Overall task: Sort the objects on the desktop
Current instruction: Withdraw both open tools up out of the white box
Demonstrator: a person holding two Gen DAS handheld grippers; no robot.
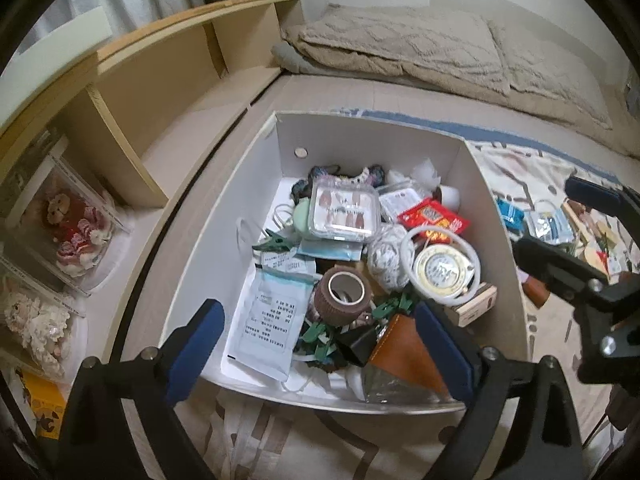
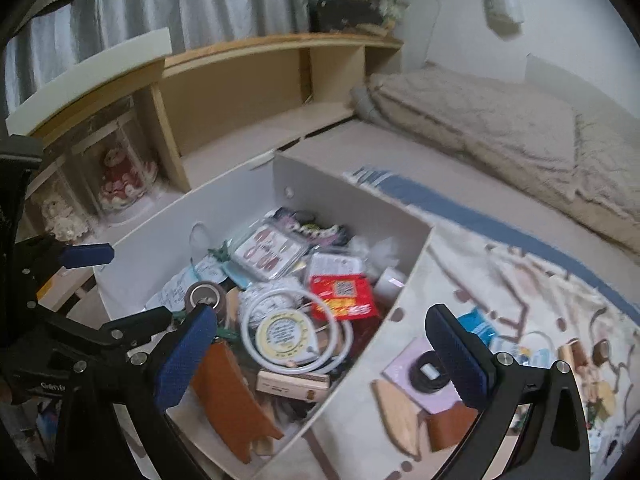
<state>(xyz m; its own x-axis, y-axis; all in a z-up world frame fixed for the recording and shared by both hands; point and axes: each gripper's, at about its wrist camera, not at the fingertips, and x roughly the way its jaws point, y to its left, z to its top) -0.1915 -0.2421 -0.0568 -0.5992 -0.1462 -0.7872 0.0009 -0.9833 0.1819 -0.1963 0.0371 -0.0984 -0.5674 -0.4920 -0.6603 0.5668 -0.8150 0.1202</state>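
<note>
Left wrist view: left claw point(image 1: 316, 344) spread wide, empty, above white box point(image 1: 224, 216); right claw point(image 2: 324, 356) likewise wide, nothing gripped.

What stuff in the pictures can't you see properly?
- Bottom of the white box, both views: the pile on top hides what lies underneath.
- Brown leather piece, left wrist view: the left gripper finger covers part of it.
- Print on the white paper packet, left wrist view: too small to read.
- Things on the patterned cloth, right wrist view: blurred, partly behind the right gripper finger.
- Dolls on the shelf: blurry behind clear cases.
</note>
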